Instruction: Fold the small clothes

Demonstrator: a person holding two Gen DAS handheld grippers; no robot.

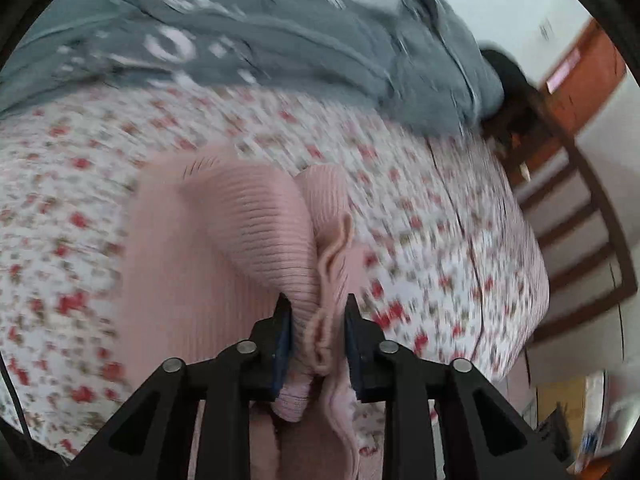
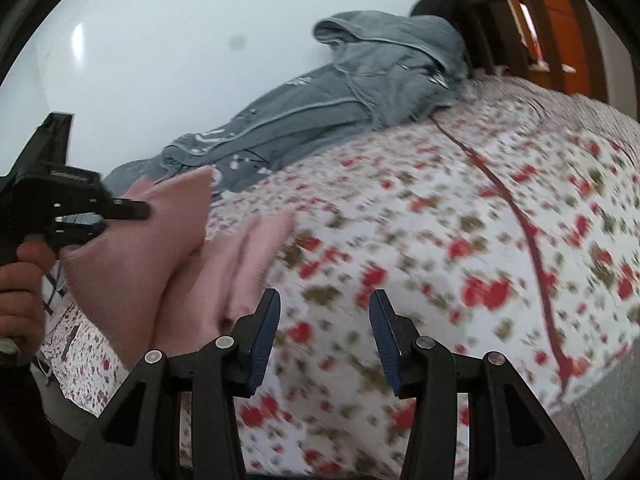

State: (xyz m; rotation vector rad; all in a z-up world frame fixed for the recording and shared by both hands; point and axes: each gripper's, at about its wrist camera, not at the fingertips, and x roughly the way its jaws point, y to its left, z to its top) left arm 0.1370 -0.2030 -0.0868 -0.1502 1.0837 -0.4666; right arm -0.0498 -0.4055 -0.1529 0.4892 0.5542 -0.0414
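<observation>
Left wrist view: left hand-held gripper point(image 1: 318, 312) clamped on a bunched fold of the pink ribbed knit garment point(image 1: 256, 220), cloth pinched between both blue pads, rest of the garment draped over the floral bedspread point(image 1: 440, 240). Grey hoodie point(image 1: 280, 40) lies at the far side of the bed with white printed marks on it, too blurred to read. Dark wooden bed frame point(image 1: 580, 216) at right, shown here along its slats. Right wrist view: right hand-held gripper point(image 2: 324, 312) released, jaws apart with nothing between them, bedspread point(image 2: 440, 220) below; pink garment point(image 2: 160, 248) just left of its left finger. Only this view shows the left hand-held gripper point(image 2: 120, 216) from outside, the person's hand point(image 2: 20, 280) on its handle, garment hanging lifted from it. Grey hoodie point(image 2: 360, 88) sharper here, white print still unreadable. No legible brand or label in either view
</observation>
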